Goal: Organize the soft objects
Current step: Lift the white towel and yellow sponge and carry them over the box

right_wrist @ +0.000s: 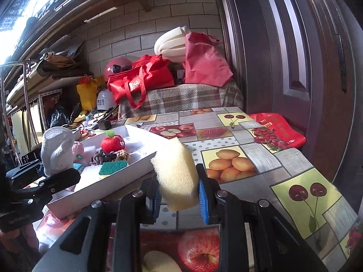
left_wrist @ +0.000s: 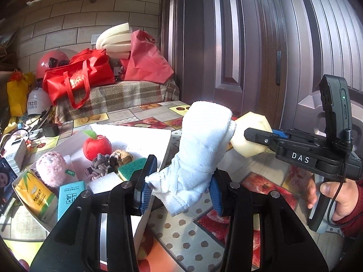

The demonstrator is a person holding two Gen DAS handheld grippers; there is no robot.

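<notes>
- My left gripper (left_wrist: pixel 179 185) is clamped on a rolled white towel (left_wrist: pixel 199 145), which stands tilted up between the blue pads, held above the table (left_wrist: pixel 188 233) just right of the white box (left_wrist: pixel 136 133).
- My right gripper (right_wrist: pixel 180 195) is closed on a pale yellow sponge (right_wrist: pixel 175 174) — the foam sticks up past the fingertips, lifted over the fruit-print tablecloth.
- From the left wrist view the sponge sits just behind the towel, near it; I cannot tell whether the two touch.
- The white box lies on the table at my left and holds a red plush apple (left_wrist: pixel 97 146), a pink fuzzy toy (left_wrist: pixel 51 167), a knotted rope toy (left_wrist: pixel 106 163), a green scrub sponge (left_wrist: pixel 131 168), a white foam block (left_wrist: pixel 103 182), a yellow tissue pack (left_wrist: pixel 36 195) and a teal packet (left_wrist: pixel 69 196).
- Beyond the table — a plaid-covered surface carries red bags (left_wrist: pixel 79 77) and folded white foam (left_wrist: pixel 115 40).
</notes>
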